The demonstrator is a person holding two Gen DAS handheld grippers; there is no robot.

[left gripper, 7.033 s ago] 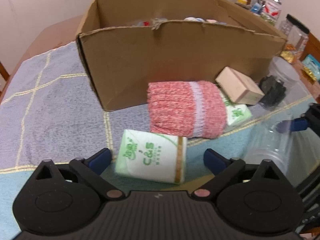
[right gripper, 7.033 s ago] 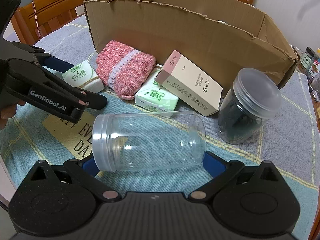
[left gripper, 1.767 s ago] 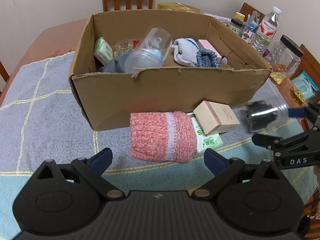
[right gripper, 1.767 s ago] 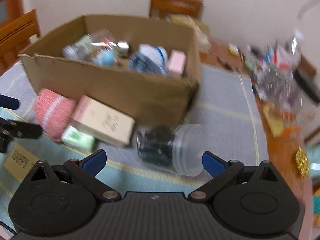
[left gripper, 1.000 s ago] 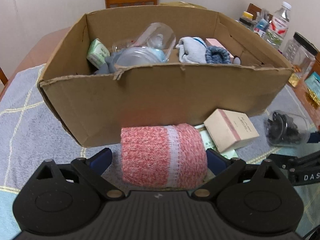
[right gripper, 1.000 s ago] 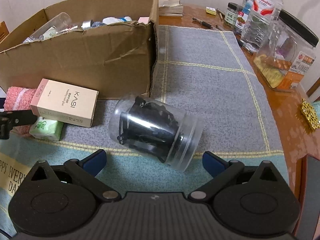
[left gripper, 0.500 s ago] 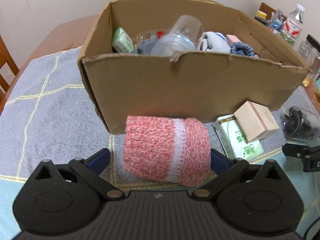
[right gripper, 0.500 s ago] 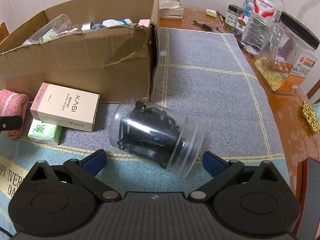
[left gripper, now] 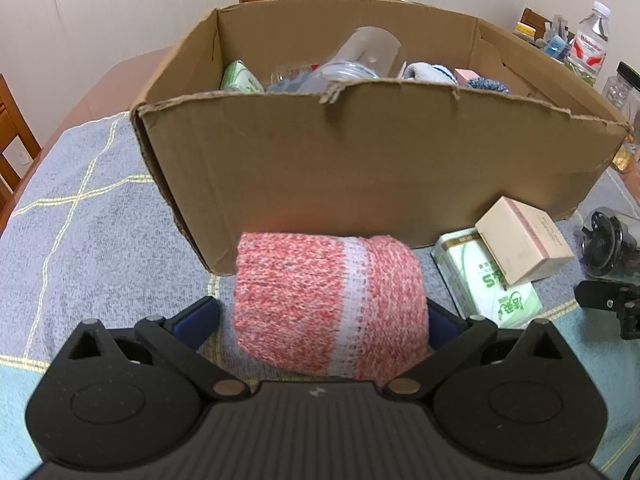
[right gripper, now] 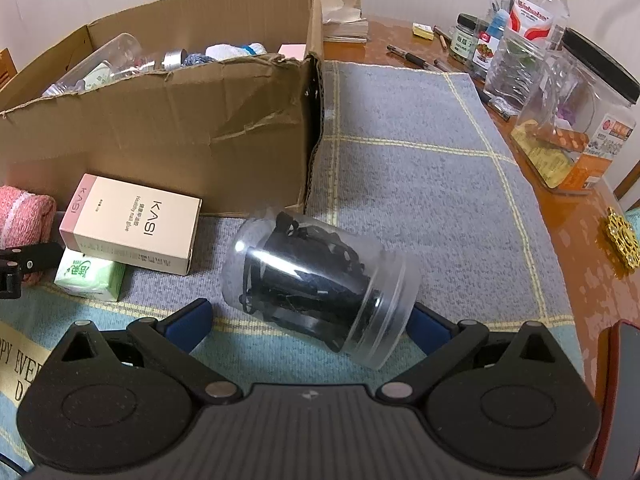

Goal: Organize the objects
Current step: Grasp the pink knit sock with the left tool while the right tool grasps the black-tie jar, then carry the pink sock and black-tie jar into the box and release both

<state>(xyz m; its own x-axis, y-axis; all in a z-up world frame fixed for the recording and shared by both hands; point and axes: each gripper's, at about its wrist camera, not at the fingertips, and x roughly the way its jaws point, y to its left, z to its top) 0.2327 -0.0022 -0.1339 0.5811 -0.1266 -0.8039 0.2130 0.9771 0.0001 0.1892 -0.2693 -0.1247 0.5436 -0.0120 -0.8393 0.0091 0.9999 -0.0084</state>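
Two grippers: both spread wide, neither clamped on anything
left gripper [left gripper: 324, 318]: lower centre, fingers either side of pink knit roll [left gripper: 330, 304], right finger touching or nearly
right gripper [right gripper: 308, 320]: lower centre, around clear jar [right gripper: 320, 286] lying on its side, black contents
cardboard box [left gripper: 360, 160]: upper frame, filled, behind roll
KASI box [right gripper: 132, 224]: left, resting on green tissue pack [right gripper: 90, 274]
cloth [right gripper: 420, 184]: grey, under everything

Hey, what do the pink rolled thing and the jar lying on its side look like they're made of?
Pink rolled cloth: knitted yarn, soft and matte, judging by its visible stitch texture. Clear jar holding black items: probably glossy plastic; it shows sharp highlights, though glass can't be ruled out.
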